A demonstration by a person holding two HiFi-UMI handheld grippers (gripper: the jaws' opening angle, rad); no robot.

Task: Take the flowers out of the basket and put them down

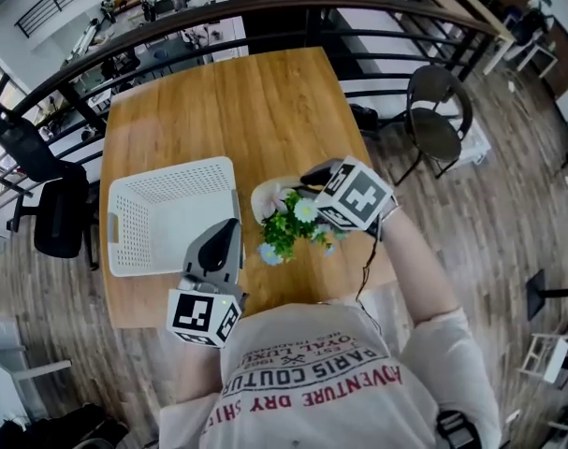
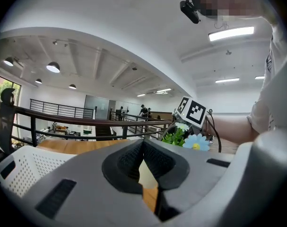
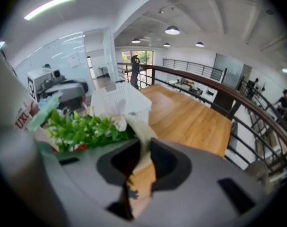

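Above the wooden worktop [image 1: 265, 110], just right of the white perforated basket [image 1: 124, 251], the right gripper [image 1: 312, 187] is clenched on a bunch of artificial flowers [image 1: 285, 227], with a pale strip [image 3: 139, 141] at its base pinched between the jaws. The bunch looks light and floppy, so the base seems the soundest hold. The left gripper [image 1: 223, 230] is closed and empty beside the basket.

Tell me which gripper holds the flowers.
The right gripper: its jaws are closed on the flowers. The left gripper is shut and empty, by the basket.
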